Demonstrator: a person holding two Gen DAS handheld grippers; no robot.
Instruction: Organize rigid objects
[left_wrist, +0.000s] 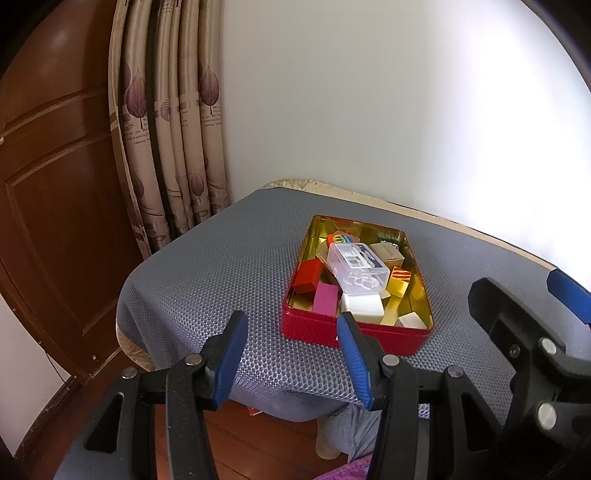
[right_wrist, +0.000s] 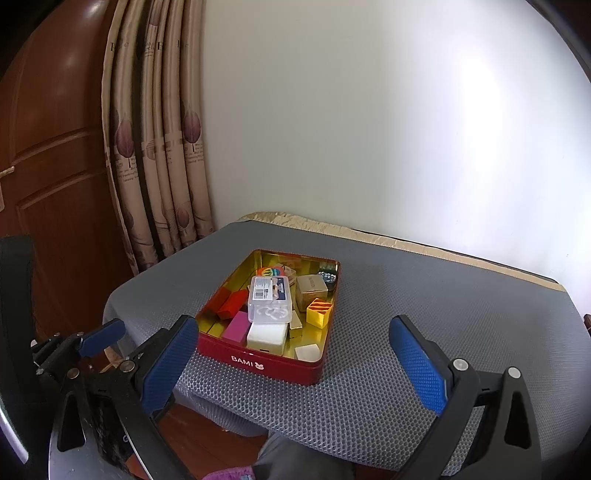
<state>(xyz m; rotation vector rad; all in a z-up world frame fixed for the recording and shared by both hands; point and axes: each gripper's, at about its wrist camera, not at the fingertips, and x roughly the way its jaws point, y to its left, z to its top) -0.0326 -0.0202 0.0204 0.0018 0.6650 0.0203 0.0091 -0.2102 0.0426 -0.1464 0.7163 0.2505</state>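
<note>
**Red tin full of small objects, both tongs held apart and empty**

A red tin (right_wrist: 258, 363) marked "BAMI" sits on the desk (right_wrist: 406, 332), which is covered by a grey honeycomb mat — the tin lies toward the desk's front-left part, its gold interior crowded. On top of the pile rests a clear plastic case (right_wrist: 271, 299) with a printed label. Around it lie a red block (right_wrist: 232, 304), a pink block (right_wrist: 236, 326), a white block (right_wrist: 266, 334), a striped orange-and-yellow cube (right_wrist: 318, 312) and a tan box (right_wrist: 310, 290); a smaller white piece (right_wrist: 307, 352) sits in the near right corner.

The left tongs (left_wrist: 291, 354) hover just short of the tin's near wall, blue pads spread wide, nothing between them. The right tongs (right_wrist: 295, 369) are likewise wide and empty, their pads either side of the tin's front in the right wrist view — not touching it.

Behind the desk stand a white wall (right_wrist: 369, 129), patterned curtains (right_wrist: 159, 147) and a brown wooden door (right_wrist: 55, 184).
</note>
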